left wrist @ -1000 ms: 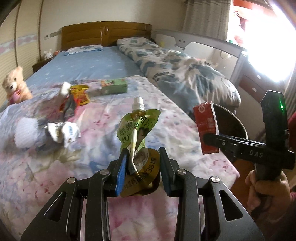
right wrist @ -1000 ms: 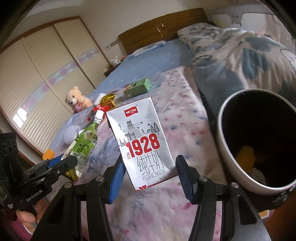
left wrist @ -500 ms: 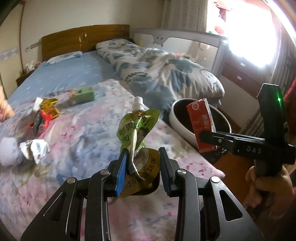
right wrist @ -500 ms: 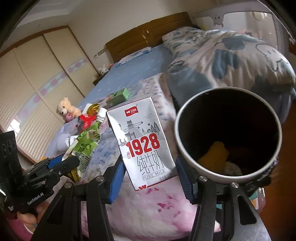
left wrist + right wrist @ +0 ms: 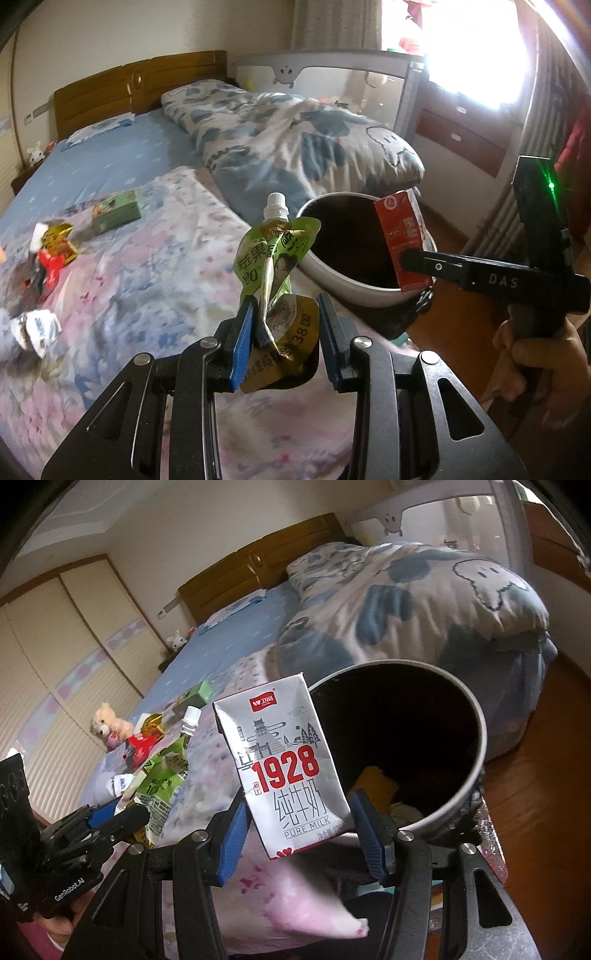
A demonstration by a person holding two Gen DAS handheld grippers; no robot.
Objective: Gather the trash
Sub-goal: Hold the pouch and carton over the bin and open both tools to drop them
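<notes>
Since a second ago both views have swung off the littered bed toward the bin: it was barely in sight at the left wrist's right edge then, and now sits just past the pouch.

Left wrist view: the left gripper [image 5: 286,328] has its jaws part closed, pinching the crumpled base of the pouch [image 5: 275,254]. The pouch stands upright, long axis running from the jaws up to its white cap. The bin [image 5: 354,291] lies just beyond and to the right of the pouch, mouth tilted this way, beside the foot of the bed [image 5: 147,277]. The right gripper [image 5: 417,256] reaches in from the right and holds the carton [image 5: 404,240] over the bin's near rim, so that hand looks the nearer of the two. More litter stays well left of the bin on the bed.

Right wrist view: the right gripper [image 5: 297,825] has its jaws about half spread, clamped on the sides of the carton [image 5: 286,764], which stands upright, slightly tilted. The bin [image 5: 476,771] opens directly right of the carton, touching it in the picture; some trash already lies inside. The left gripper [image 5: 122,814] with the pouch [image 5: 166,779] is left of the carton, farther from the bin.
</notes>
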